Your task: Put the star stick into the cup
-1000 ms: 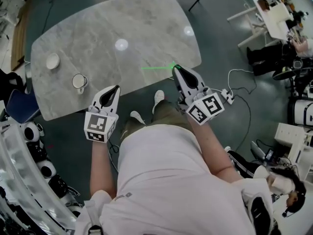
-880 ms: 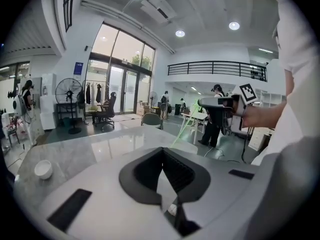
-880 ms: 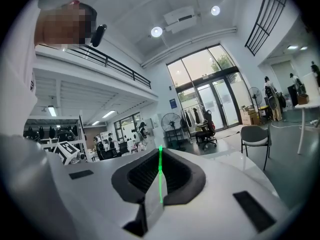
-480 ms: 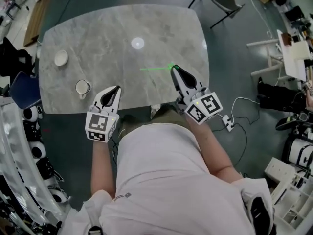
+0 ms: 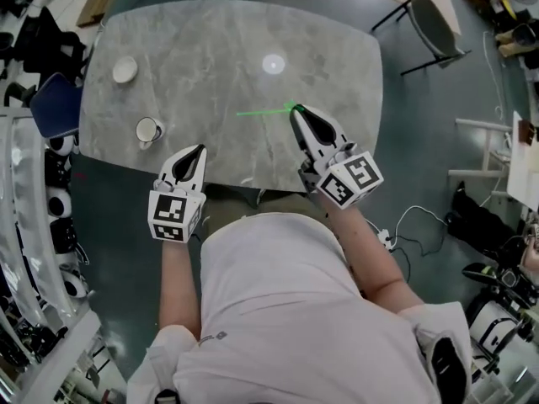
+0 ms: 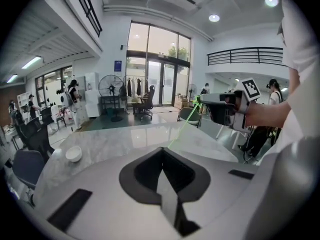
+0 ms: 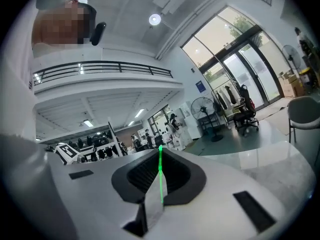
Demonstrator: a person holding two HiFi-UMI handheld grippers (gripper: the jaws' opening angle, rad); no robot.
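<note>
A thin green star stick (image 5: 263, 111) hangs level over the marble table (image 5: 210, 49), pointing left. My right gripper (image 5: 294, 110) is shut on its right end; in the right gripper view the stick (image 7: 160, 181) runs straight out between the closed jaws of that gripper (image 7: 160, 156). The white cup (image 5: 149, 130) stands near the table's front left edge. My left gripper (image 5: 200, 150) hovers at the front edge, to the right of the cup, shut with nothing in it. In the left gripper view its jaws (image 6: 162, 159) meet, and the right gripper (image 6: 222, 106) shows with the stick (image 6: 184, 128).
A small white bowl (image 5: 125, 69) sits at the table's far left, also in the left gripper view as the bowl (image 6: 73, 154). A chair (image 5: 438, 23) stands off the table's right end. Cables (image 5: 404, 225) lie on the floor, with equipment racks (image 5: 34, 251) at left.
The head camera has swung, so the table has drifted right and up in the picture. Both grippers keep their places at the table's front edge, and the stick stays gripped.
</note>
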